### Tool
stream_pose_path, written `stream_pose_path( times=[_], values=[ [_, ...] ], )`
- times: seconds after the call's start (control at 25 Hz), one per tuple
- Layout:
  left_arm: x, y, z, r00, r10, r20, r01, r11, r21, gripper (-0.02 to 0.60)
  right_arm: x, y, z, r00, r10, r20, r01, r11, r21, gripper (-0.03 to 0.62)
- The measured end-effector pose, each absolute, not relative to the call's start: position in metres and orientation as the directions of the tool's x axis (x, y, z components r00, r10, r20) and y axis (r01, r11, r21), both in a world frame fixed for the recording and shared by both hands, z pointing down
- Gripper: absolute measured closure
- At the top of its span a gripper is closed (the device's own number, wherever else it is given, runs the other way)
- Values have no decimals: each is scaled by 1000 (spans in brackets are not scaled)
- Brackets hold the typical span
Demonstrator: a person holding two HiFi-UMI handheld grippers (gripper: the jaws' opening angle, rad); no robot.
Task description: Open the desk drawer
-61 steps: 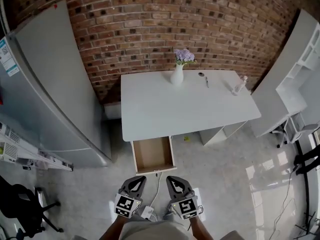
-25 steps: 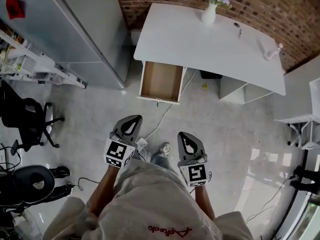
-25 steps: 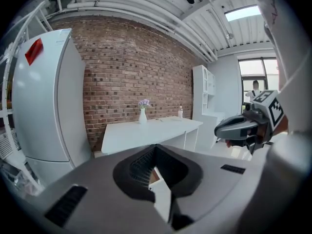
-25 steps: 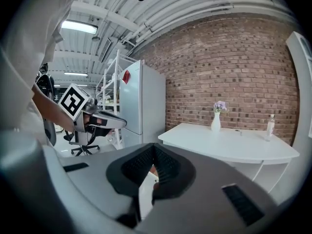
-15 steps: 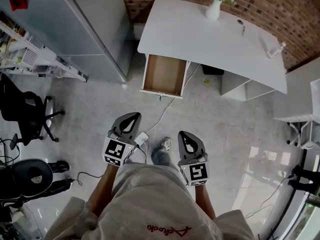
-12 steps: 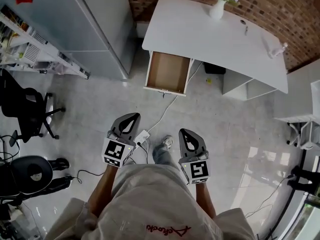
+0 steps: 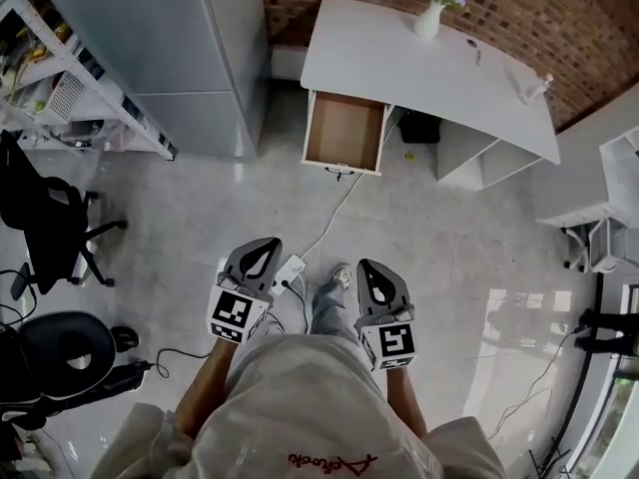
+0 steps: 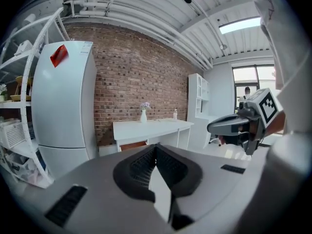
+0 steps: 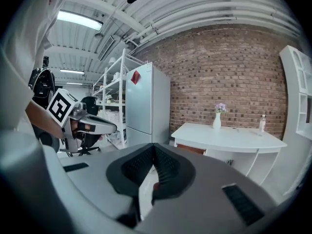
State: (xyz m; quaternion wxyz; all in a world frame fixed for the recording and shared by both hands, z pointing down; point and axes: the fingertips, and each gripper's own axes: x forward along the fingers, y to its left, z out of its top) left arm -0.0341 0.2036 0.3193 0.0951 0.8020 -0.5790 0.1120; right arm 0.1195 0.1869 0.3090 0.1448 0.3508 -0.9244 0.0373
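1. Drawer [image 7: 344,131] stands pulled out at the left end of the white desk [image 7: 429,68], far across the grey floor [image 7: 449,247] from the person. Its brown wooden inside faces up, and its white front panel forms the near edge.
2. The desk sits against a brick wall [image 7: 559,18], with a white vase [image 7: 428,20] of purple flowers at its far edge and a tall grey fridge [image 7: 170,48] just to its left.
3. The left gripper [image 7: 262,244] is held in front of the person's waist, well apart from the drawer, its jaws pressed together with nothing between them.
4. The right gripper [image 7: 371,265] sits beside it, pointing toward the desk, its jaws likewise closed on nothing.
5. A white cable [image 7: 334,213] runs over the floor from below the drawer to a power strip [image 7: 289,268] near the left gripper.
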Motion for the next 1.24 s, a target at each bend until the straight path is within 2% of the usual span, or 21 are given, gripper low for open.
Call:
stream_pose_path(
  times=[0.4, 0.72, 1.24],
  values=[
    [-35, 272, 318, 375, -894, 247, -924, -382, 21, 569, 110, 263, 306, -652, -712, 263, -726, 685, 56, 577],
    [-35, 265, 302, 367, -907, 203, -927, -374, 7, 569, 114, 253, 290, -649, -724, 232, -726, 681, 94, 577],
    [-32, 265, 309, 366, -904, 220, -928, -373, 11, 569, 110, 252, 298, -664, -705, 249, -713, 697, 75, 577]
  ],
)
